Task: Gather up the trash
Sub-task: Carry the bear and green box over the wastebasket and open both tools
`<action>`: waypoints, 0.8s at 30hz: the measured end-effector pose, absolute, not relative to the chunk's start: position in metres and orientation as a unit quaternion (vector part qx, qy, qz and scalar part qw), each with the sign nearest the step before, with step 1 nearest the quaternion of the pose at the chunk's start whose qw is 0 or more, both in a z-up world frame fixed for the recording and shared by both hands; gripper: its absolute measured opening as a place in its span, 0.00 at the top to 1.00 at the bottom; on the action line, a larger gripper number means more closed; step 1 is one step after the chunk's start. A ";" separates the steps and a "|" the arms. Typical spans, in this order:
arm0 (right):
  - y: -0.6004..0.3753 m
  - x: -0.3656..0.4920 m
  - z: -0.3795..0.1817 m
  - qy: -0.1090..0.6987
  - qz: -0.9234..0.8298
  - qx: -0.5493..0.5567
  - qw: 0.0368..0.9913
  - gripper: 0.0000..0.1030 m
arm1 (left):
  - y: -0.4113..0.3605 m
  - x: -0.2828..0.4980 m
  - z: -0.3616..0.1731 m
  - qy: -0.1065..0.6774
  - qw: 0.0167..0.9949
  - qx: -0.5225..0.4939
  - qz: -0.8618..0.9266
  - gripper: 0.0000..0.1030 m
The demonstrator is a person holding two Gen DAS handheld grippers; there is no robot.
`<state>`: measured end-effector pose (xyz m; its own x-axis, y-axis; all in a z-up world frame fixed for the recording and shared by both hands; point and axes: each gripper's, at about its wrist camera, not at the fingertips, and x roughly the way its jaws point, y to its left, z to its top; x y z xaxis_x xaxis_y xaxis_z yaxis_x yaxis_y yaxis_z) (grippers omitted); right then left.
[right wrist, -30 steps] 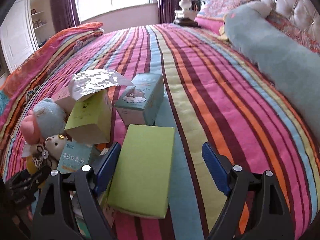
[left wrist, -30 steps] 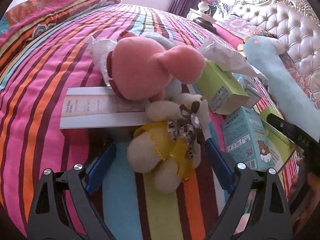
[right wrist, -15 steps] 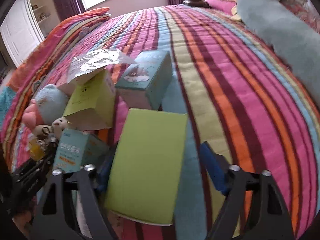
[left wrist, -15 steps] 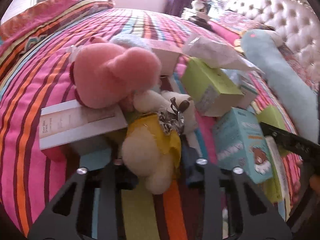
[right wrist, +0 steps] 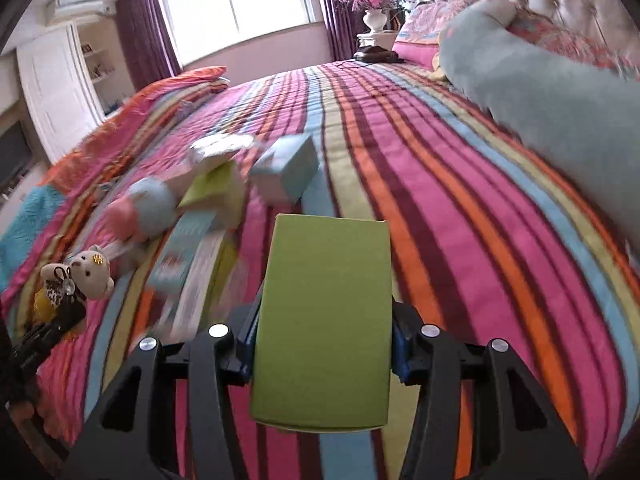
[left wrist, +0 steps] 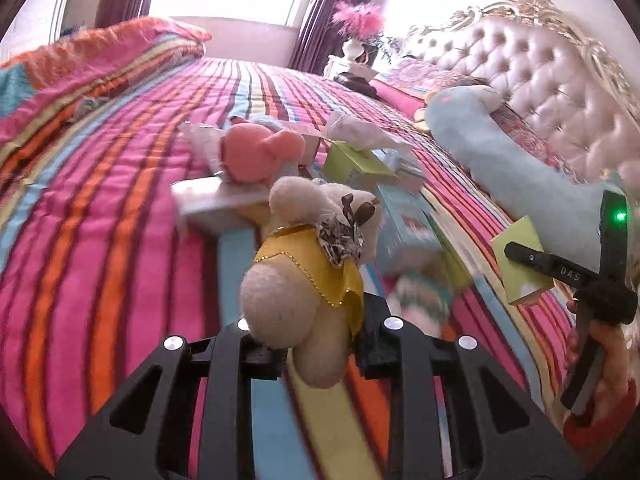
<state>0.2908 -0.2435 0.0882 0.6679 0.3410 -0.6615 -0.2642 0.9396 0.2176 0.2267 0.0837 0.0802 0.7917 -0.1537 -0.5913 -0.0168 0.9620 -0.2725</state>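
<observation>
— Two grippers, each with something in it. What has the right gripper [right wrist: 322,354] got?

— A flat green box [right wrist: 326,316]. Its jaws are closing on the box's two long sides. The box's long axis runs straight ahead along the fingers, far end towards the striped bed [right wrist: 460,208], and its broad face is up.

— And the left gripper [left wrist: 316,354]?

— Clamped tight on a small teddy bear [left wrist: 310,280] in a yellow dress. The bear's body stretches forward and up from the jaws, head at the far end.

— How do the hands sit?

— Both grippers tilt downward over the bed. In the left view the person's hand [left wrist: 604,344] holds the right gripper at the right edge.

— Beyond them?

— A pile of boxes [right wrist: 224,196] and a pink plush toy [left wrist: 256,154] on the bed, then a long blue plush [left wrist: 516,168] by the tufted headboard [left wrist: 560,76].
</observation>
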 end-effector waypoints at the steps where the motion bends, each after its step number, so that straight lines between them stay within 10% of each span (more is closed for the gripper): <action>1: -0.248 0.270 0.087 0.366 0.176 0.055 0.912 0.54 | 0.084 0.206 0.083 0.317 0.939 -0.130 -0.042 0.76; 13: -0.225 0.037 0.097 0.364 0.337 0.024 0.868 0.54 | 0.041 -0.005 0.083 0.333 0.931 -0.094 -0.121 0.75; 24: -0.187 0.004 -0.053 0.554 0.299 -0.028 0.776 0.54 | -0.009 -0.038 -0.077 0.550 0.827 -0.027 -0.117 0.75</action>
<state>0.0045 -0.1874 -0.0528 0.2070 0.4330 -0.8773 -0.4953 0.8197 0.2877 -0.0381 -0.0090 -0.0773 0.3679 -0.2240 -0.9025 0.1638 0.9710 -0.1743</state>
